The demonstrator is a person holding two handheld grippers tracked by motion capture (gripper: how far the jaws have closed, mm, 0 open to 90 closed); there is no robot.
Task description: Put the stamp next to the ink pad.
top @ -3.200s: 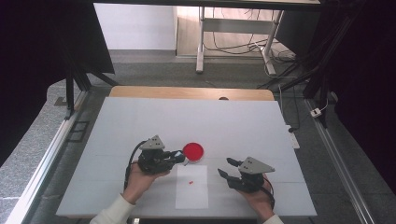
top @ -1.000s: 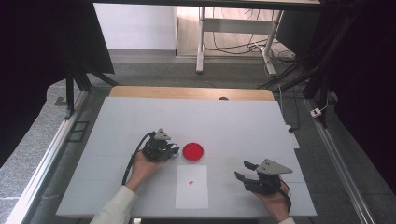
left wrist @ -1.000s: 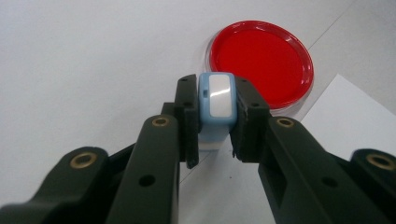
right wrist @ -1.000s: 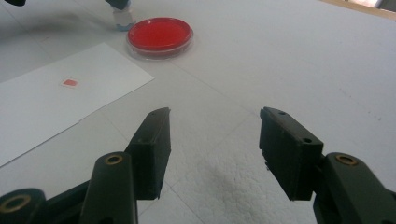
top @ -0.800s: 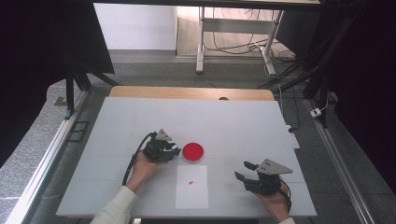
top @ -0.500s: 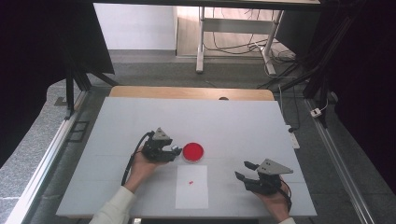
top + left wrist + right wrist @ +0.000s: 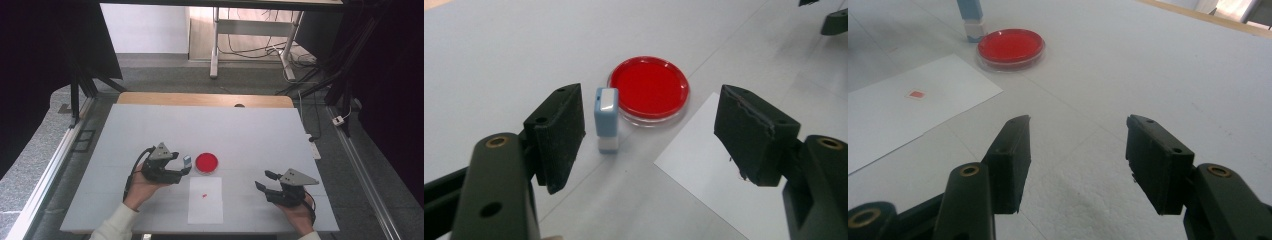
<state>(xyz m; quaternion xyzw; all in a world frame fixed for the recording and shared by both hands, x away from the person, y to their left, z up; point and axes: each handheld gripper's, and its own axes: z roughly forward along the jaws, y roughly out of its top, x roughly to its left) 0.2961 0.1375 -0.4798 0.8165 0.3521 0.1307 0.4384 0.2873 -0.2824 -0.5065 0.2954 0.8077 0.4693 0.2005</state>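
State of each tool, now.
Left tool: open, jaws just opened; the stamp stands free between them.
Right tool: open, holding nothing.

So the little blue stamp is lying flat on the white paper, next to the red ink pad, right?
Not quite. The left gripper view shows the little blue stamp standing upright on the bare table, off the white paper. It is next to the red ink pad.

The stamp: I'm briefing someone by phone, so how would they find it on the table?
On the white table, find the red ink pad above the sheet of paper. The stamp stands upright at its left edge: a small blue-and-white block, the table's one blue thing.
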